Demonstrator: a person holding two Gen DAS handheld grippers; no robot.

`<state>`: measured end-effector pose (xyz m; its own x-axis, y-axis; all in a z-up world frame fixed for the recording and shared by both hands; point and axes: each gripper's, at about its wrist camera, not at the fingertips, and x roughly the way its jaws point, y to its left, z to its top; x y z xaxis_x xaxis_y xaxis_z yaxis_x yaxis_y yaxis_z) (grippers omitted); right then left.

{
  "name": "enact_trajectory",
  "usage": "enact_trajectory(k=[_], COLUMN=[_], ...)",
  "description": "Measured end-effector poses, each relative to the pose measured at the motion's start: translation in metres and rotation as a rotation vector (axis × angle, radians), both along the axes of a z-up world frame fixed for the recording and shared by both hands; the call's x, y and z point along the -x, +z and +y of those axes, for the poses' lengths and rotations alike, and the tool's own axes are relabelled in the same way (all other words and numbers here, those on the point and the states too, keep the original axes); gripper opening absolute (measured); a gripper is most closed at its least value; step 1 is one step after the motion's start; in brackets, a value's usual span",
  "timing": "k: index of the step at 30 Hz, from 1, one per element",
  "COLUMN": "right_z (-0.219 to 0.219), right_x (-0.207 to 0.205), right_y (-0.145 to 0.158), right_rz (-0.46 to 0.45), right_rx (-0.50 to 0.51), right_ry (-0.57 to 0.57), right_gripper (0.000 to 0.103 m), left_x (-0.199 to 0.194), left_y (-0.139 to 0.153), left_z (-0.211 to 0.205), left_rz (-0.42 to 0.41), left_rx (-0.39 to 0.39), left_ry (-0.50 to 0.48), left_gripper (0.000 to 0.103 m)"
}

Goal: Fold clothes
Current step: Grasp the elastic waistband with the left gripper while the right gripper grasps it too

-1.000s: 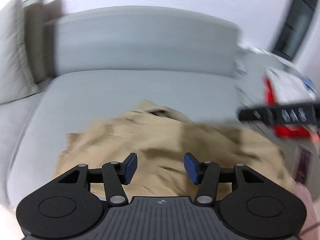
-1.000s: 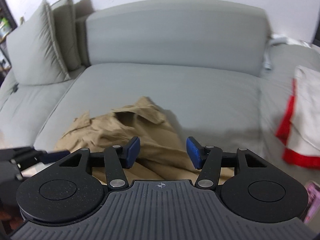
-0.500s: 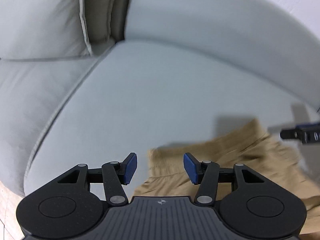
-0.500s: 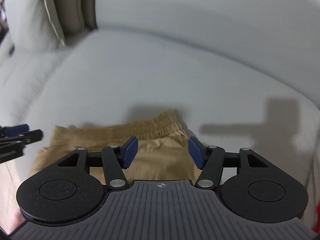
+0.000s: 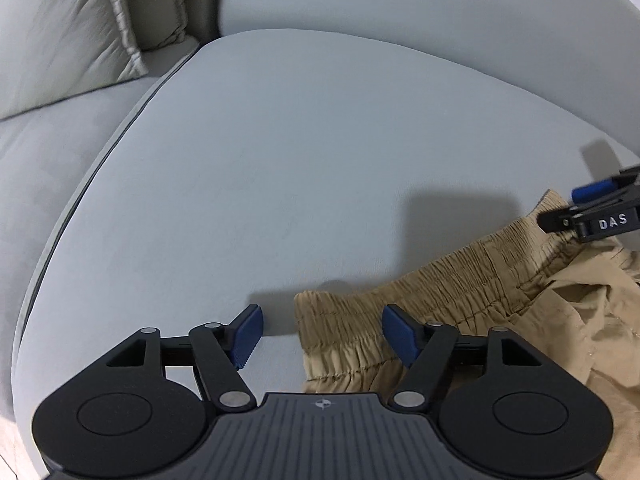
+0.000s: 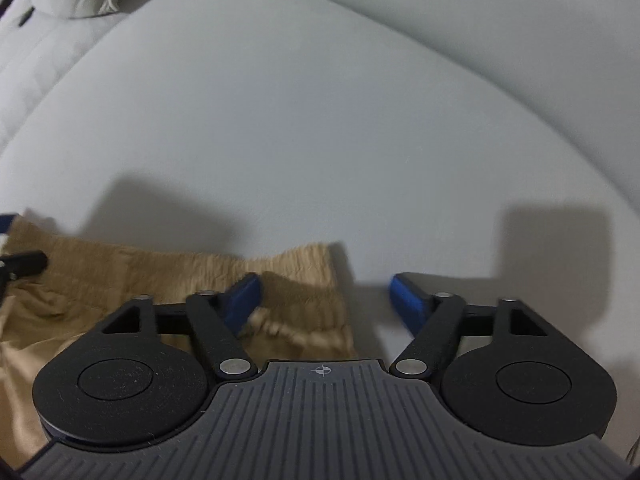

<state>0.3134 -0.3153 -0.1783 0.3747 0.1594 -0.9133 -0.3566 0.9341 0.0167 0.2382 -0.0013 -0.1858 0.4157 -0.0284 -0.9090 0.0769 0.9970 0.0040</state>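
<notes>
Tan shorts (image 5: 460,296) with an elastic waistband lie on the grey sofa seat (image 5: 280,160). My left gripper (image 5: 322,330) is open, low over the seat, with the waistband's left corner between its blue pads. My right gripper (image 6: 326,296) is open, with the waistband's right corner (image 6: 316,276) between its pads. The right gripper's fingers (image 5: 592,208) show at the right edge of the left wrist view, and the left gripper's fingers (image 6: 24,262) at the left edge of the right wrist view.
Grey cushions (image 5: 80,28) lean at the back left of the sofa. The sofa backrest (image 5: 440,20) runs behind the seat. A seam (image 5: 100,152) divides this seat from the one to the left.
Both grippers have dropped lower and closer to the shorts. Each now straddles a corner of the waistband. The red and white cloth has left the view.
</notes>
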Motion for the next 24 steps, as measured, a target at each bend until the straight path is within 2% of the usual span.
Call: enact_trajectory(k=[1,2,3,5,8,9,11,14,18,24], right_z=[0.001,0.0,-0.001,-0.001,-0.002,-0.006,-0.01,-0.018,-0.03,-0.067], right_x=[0.001,0.001,0.003,0.015,0.041,0.065,0.087,0.142,0.224,0.334], right_y=[-0.002,-0.002,0.002,0.012,0.033,0.053,0.071,0.106,0.144,0.181], right_rz=[0.0,0.003,0.015,0.003,-0.057,-0.123,-0.179,-0.289,-0.405,-0.477], right_rx=[0.004,0.0,-0.039,-0.047,-0.045,-0.071,-0.088,-0.128,-0.154,-0.204], right_ry=[-0.012,-0.016,-0.013,-0.004,-0.013,-0.038,-0.073,-0.167,-0.244,-0.345], right_gripper=[0.071,0.047,0.029,0.01,0.008,0.008,0.008,0.008,0.008,0.008], left_x=[0.0,-0.001,0.002,0.009,0.024,0.035,0.049,0.08,0.113,0.178], left_y=[0.003,0.003,0.006,0.013,0.034,0.049,0.066,0.105,0.135,0.18], left_z=[-0.007,-0.009,-0.015,-0.023,-0.023,-0.026,-0.032,-0.049,-0.075,-0.109], left_rz=[-0.001,-0.002,-0.007,-0.026,-0.071,-0.106,-0.149,-0.217,-0.283,-0.363], left_rx=[0.007,0.004,-0.022,-0.053,-0.037,-0.046,-0.059,-0.069,-0.062,-0.022], left_ry=[-0.039,-0.054,-0.08,-0.118,-0.104,-0.107,-0.115,-0.135,-0.163,-0.221], left_gripper=[0.032,0.026,0.017,0.006,0.006,0.006,0.006,0.006,0.006,0.005])
